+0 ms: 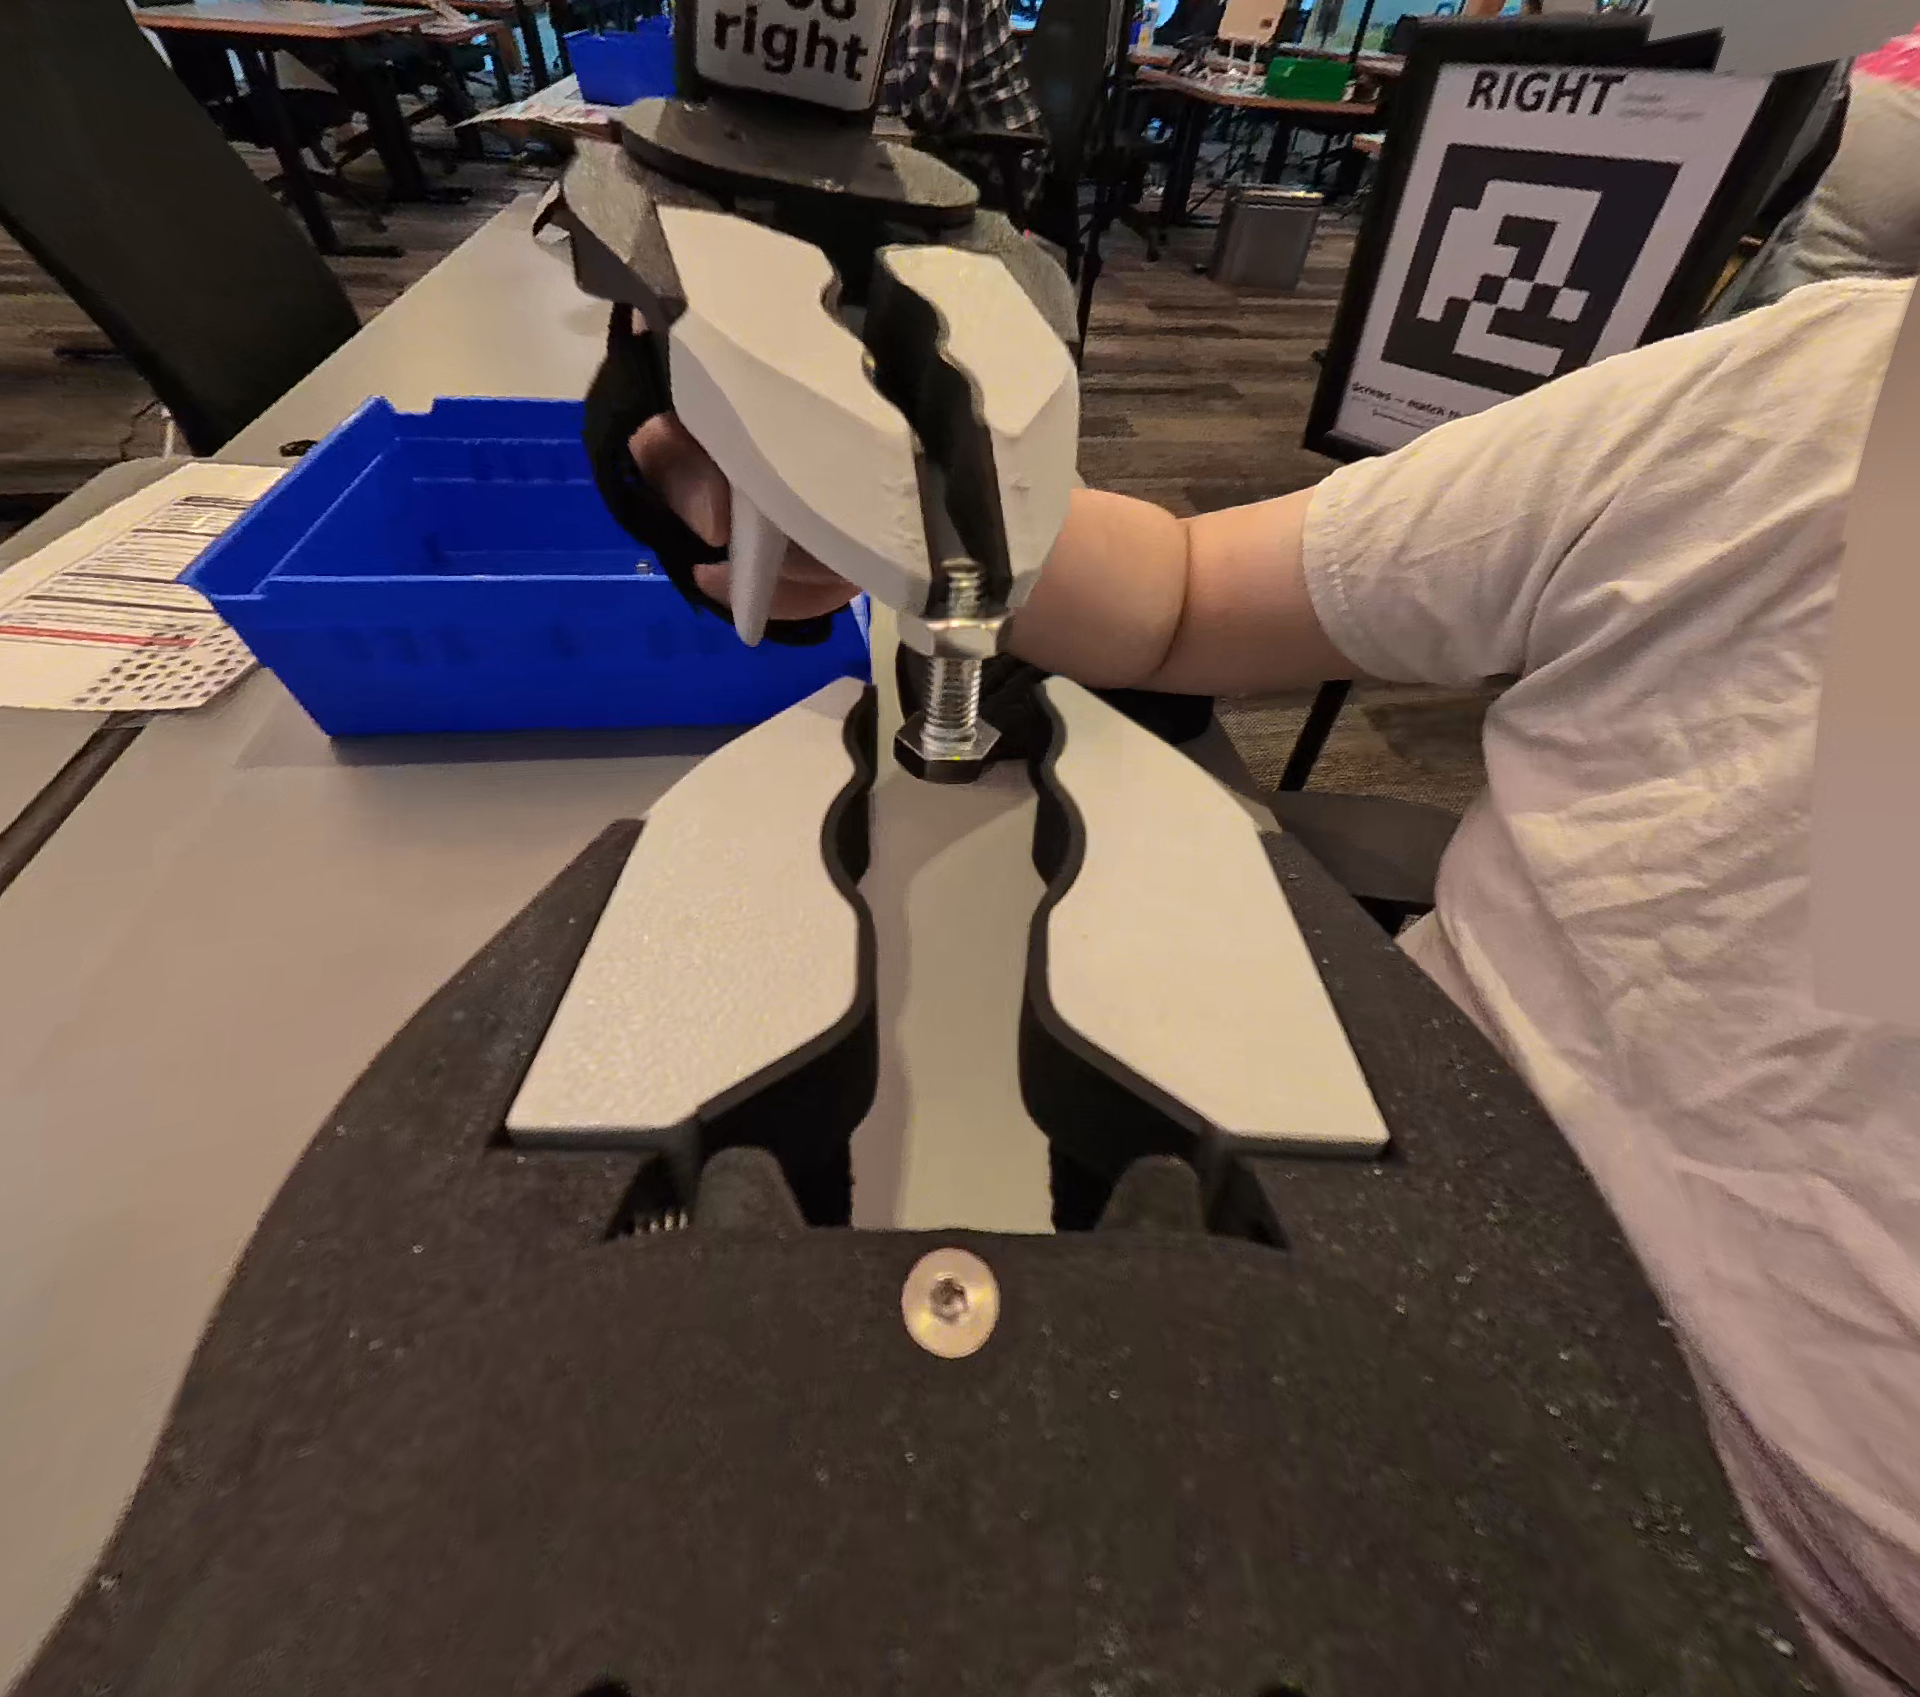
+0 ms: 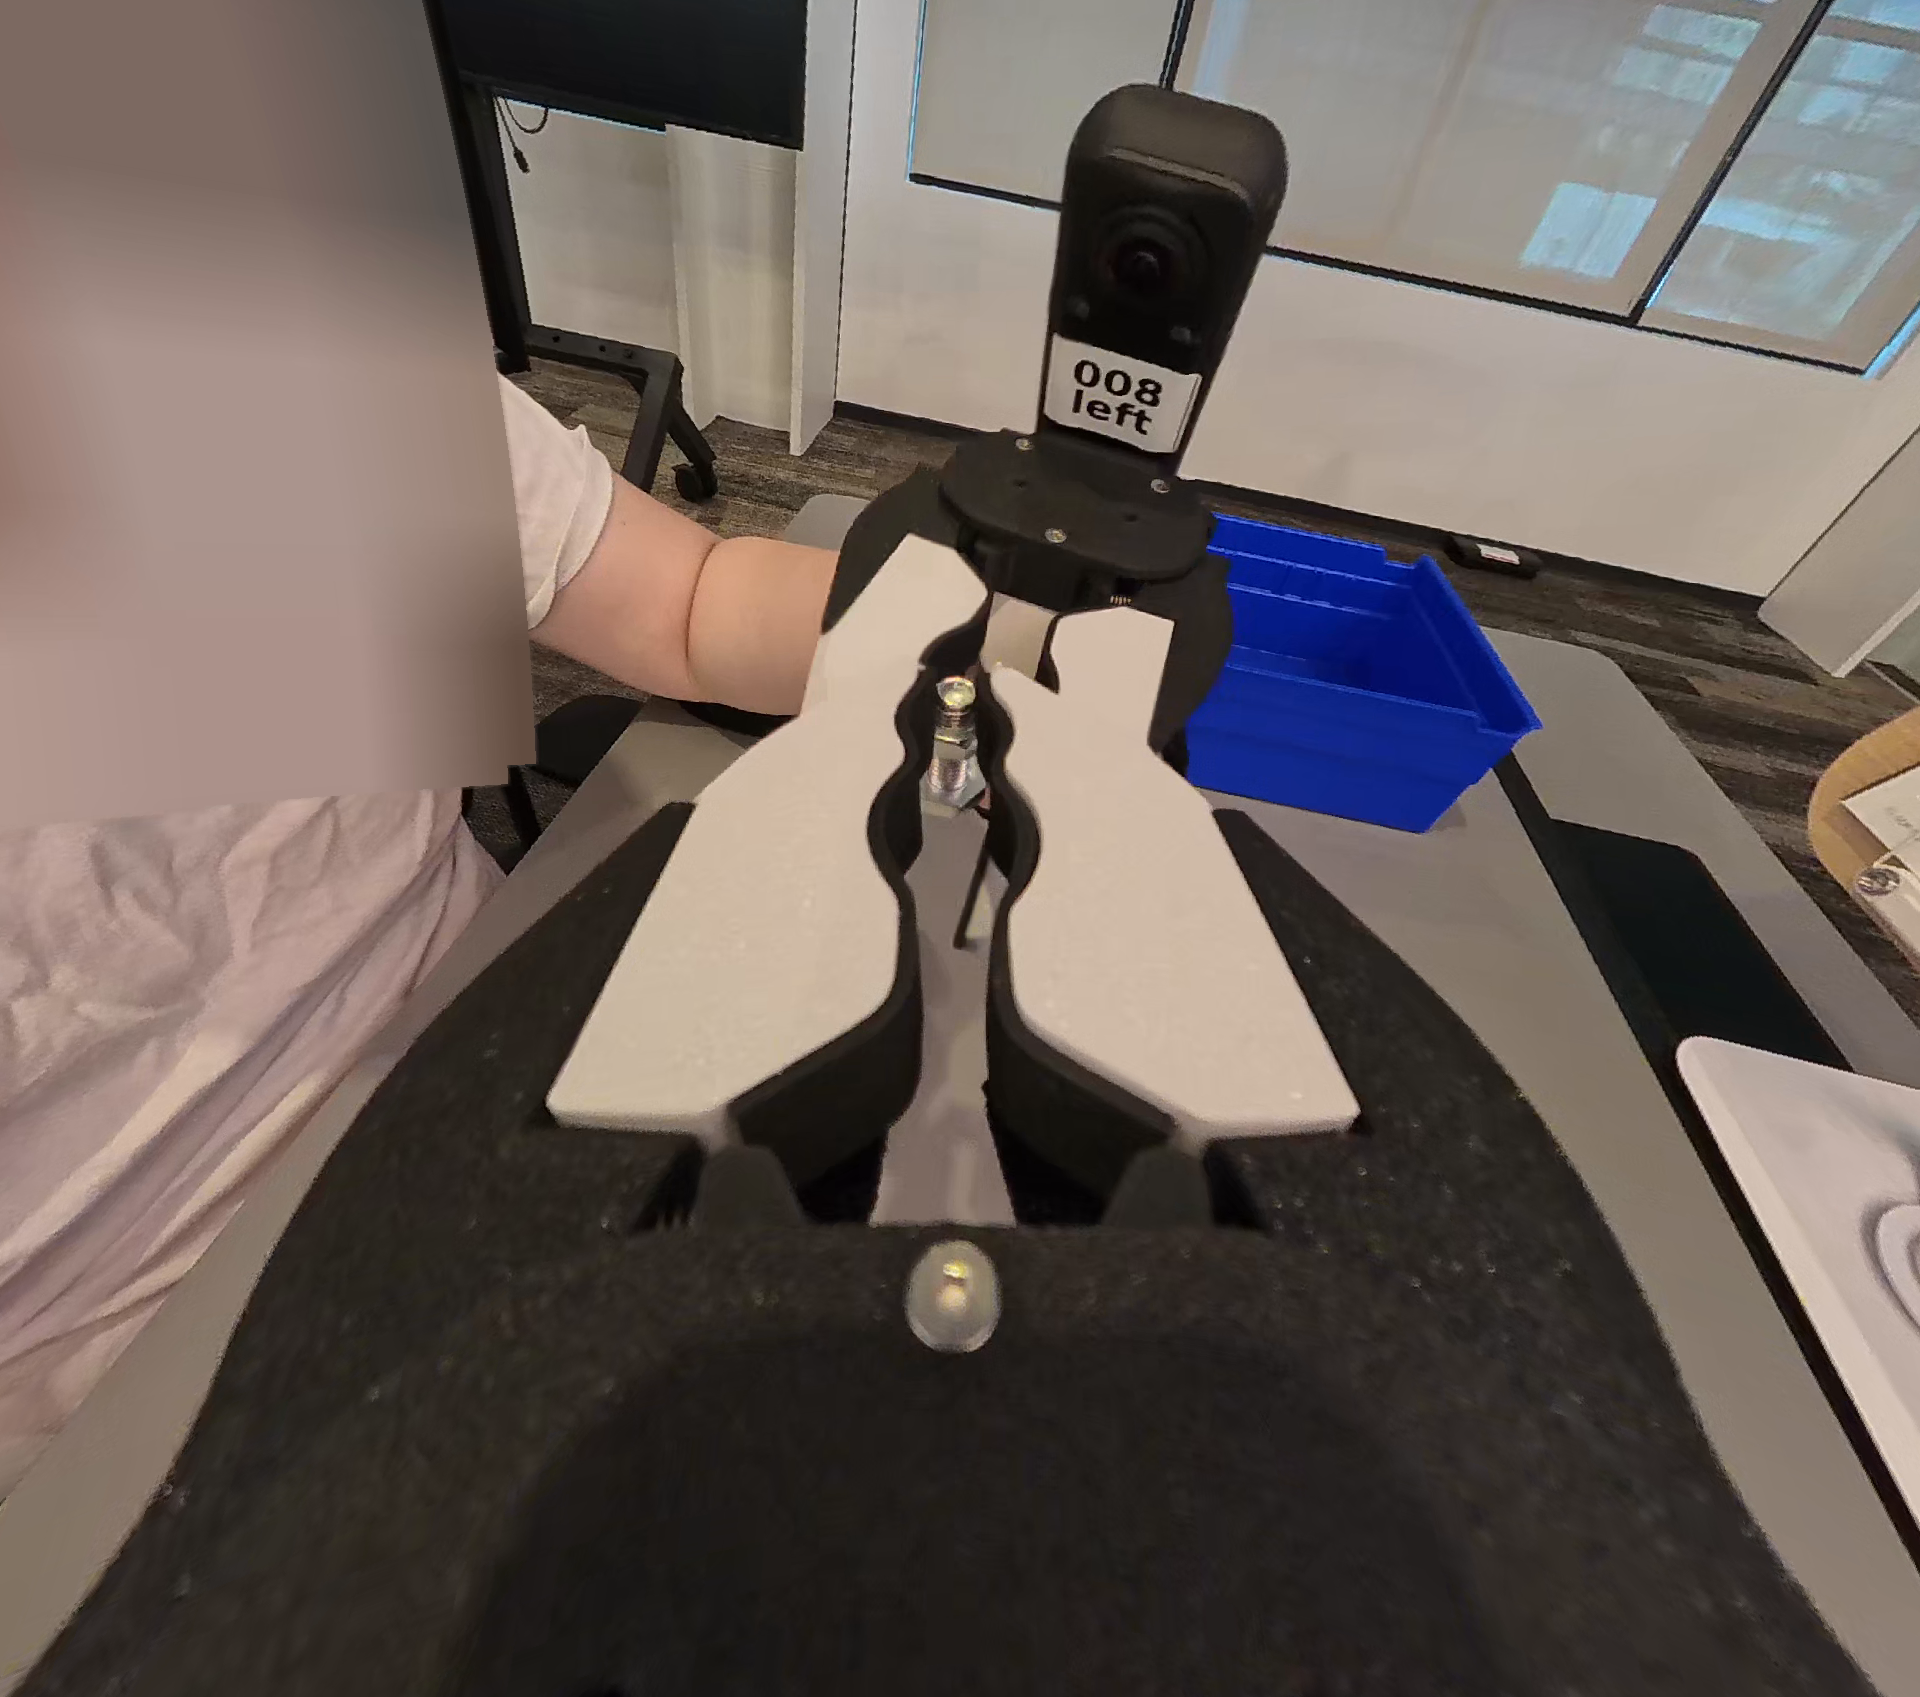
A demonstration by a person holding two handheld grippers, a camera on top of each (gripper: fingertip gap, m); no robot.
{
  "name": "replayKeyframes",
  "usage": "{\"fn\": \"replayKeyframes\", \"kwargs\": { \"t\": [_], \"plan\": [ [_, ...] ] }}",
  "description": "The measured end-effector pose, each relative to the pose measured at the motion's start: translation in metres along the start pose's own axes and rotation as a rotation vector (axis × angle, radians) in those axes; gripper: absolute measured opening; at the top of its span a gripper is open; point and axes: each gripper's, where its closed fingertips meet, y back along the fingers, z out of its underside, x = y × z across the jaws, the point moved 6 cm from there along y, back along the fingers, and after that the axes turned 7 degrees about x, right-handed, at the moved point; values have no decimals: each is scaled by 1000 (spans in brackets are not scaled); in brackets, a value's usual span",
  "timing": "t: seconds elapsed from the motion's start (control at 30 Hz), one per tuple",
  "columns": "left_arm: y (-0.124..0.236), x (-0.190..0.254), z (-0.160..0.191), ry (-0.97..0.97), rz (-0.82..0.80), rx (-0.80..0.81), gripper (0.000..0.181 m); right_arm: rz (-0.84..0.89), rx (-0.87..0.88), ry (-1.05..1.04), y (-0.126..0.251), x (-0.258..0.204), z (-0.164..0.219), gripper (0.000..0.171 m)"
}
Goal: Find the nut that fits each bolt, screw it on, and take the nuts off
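Above the grey table [image 1: 312,868], near a blue bin [image 1: 499,608], both claws meet on one upright bolt [image 1: 948,697]. Left gripper [image 1: 948,748] pinches the hex head at the bottom; right gripper [image 1: 961,598] clenches the nut [image 1: 961,629], sitting high on the bright thread. Judged step: turning the nut. Next calls for a steady head and straight twisting.

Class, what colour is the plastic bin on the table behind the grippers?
Bright blue. The bin shows best in the left wrist view.
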Motion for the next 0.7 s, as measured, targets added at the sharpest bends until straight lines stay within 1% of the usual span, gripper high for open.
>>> {"fn": "replayKeyframes", "kwargs": {
  "t": [0.07, 0.27, 0.43, 0.63, 0.67, 0.7],
  "plan": [
    [0, 1, 1, -8, 2, -8, 25, -1, 4, 11, 0, 0, 0, 7],
    [-3, 5, 3, -33, 24, -30, 12, -37, 8, 18, -2, -3, 1, 7],
    [-3, 6, 1, -46, 16, -15, 11, -50, 26, 15, -1, -4, 0, 7],
    [-5, 3, 2, -79, -28, -36, 11, -50, 18, 10, 1, -2, 2, 7],
    [-4, 2, 2, -81, -43, -33, 11, -28, 16, 22, 1, -1, 2, 10],
    [-3, 0, 1, -82, -61, -29, 11, 1, 14, 29, 2, 1, 0, 17]
  ]
}}
